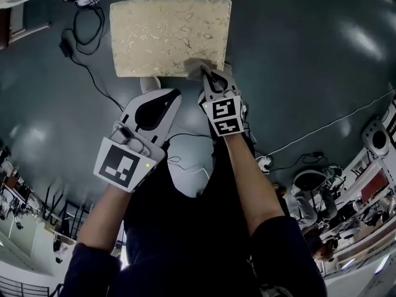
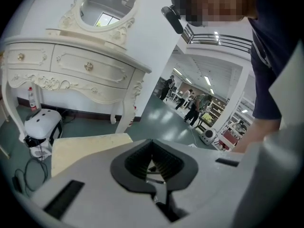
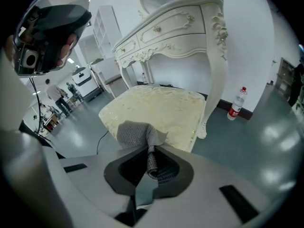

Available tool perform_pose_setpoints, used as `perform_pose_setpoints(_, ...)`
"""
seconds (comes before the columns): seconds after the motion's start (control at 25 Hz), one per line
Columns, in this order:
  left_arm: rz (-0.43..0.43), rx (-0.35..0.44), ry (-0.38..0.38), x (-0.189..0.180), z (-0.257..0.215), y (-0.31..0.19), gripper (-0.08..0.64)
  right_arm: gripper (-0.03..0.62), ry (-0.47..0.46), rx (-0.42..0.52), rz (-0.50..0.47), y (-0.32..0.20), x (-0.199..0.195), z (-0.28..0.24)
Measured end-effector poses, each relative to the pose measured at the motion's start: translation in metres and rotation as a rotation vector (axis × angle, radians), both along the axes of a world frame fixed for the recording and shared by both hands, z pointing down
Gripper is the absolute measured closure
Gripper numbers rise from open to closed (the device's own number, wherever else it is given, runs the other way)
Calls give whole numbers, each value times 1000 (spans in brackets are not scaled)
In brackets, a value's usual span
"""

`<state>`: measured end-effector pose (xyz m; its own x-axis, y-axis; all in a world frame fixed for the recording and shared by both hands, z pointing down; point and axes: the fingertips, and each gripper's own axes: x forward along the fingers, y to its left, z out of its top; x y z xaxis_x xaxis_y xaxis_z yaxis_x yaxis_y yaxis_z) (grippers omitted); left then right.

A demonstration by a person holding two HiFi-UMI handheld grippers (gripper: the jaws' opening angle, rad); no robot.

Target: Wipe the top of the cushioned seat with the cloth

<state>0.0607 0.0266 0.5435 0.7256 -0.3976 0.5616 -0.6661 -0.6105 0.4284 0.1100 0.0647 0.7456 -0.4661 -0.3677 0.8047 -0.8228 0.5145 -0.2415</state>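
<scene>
The right gripper (image 3: 151, 161) has its jaws pinched tight on a grey cloth (image 3: 137, 134); one fold is bunched between the pads, and the rest spreads over the near right corner of the cushioned seat (image 3: 164, 109). The left gripper (image 2: 153, 167) has its jaws closed together on nothing and is held just short of the seat's near edge. A white dressing table (image 3: 175, 25) stands over the seat's far edge, and a plastic bottle (image 3: 236, 103) sits on the floor off the seat's right side
</scene>
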Motion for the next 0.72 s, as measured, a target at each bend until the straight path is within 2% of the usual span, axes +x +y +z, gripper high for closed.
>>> perform_pose_setpoints(0.16, 27, 16, 35, 31, -3, -1, 551, 554, -3, -14, 48, 5, 33, 6)
perform_pose_setpoints(0.4, 51, 29, 33, 55, -12, 2, 551, 554, -2, -33, 106, 11, 68, 8)
perform_pose_setpoints(0.56, 74, 43, 4, 55, -28, 0, 551, 554, -11, 24, 101, -2, 72, -27)
perform_pose_setpoints(0.72, 78, 100, 3, 43, -78, -6, 551, 554, -10, 89, 111, -18, 68, -90)
